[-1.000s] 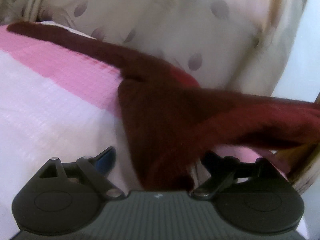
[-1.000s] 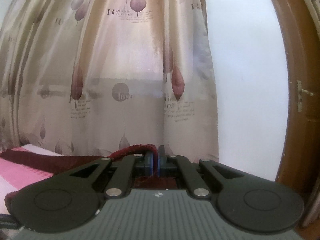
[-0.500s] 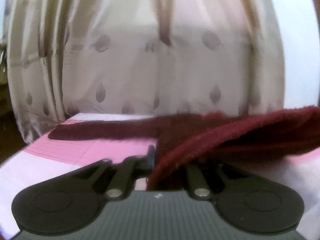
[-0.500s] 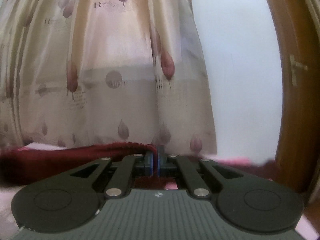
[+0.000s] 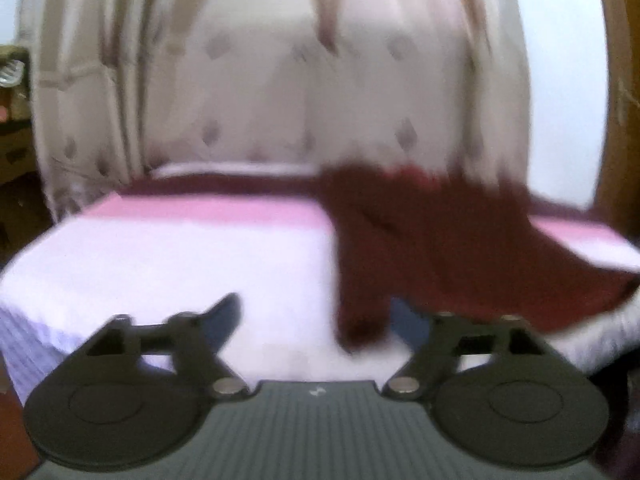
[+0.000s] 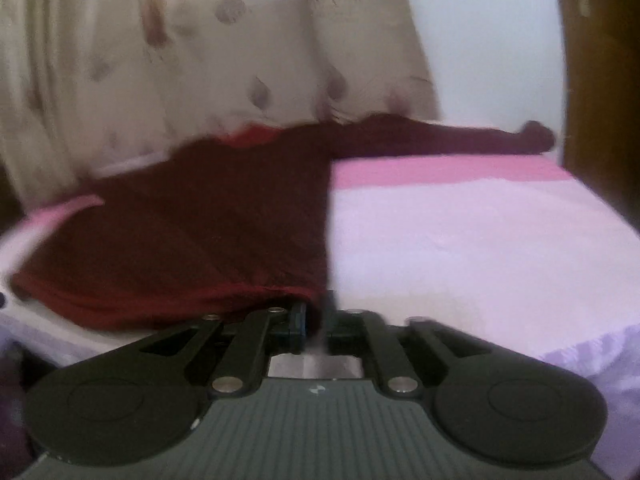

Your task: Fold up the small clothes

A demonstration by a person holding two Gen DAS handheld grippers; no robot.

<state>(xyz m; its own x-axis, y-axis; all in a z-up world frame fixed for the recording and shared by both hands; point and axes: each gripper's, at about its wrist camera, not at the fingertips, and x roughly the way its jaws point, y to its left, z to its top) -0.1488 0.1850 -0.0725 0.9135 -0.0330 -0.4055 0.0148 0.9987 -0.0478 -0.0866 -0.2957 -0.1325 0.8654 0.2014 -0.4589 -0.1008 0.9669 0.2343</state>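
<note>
The dark red long-sleeved top [image 6: 208,236] lay on the pink-and-white bed cover [image 6: 460,232], filling the left half of the right wrist view, with one sleeve [image 6: 440,138] stretched flat along the back edge toward the upper right. In the left wrist view the same garment [image 5: 432,248] sat right of centre, its near corner hanging down toward the lower middle of the frame.

The left gripper [image 5: 316,320] stood with its jaws spread wide and opening; that corner of cloth lay loosely between the fingers, touched by neither pad as far as the blur allowed. The right gripper [image 6: 318,320] had only a narrow gap, its jaws opening, with the hem's corner still in the gap; the pads no longer seemed to press on it.

As a judgement, the task was partly done: the body looked doubled over once, with a straight edge running up the middle of the right wrist view. The outstretched sleeve remained unfolded, and further folds seemed needed. A patterned curtain [image 6: 200,60] hung behind.
</note>
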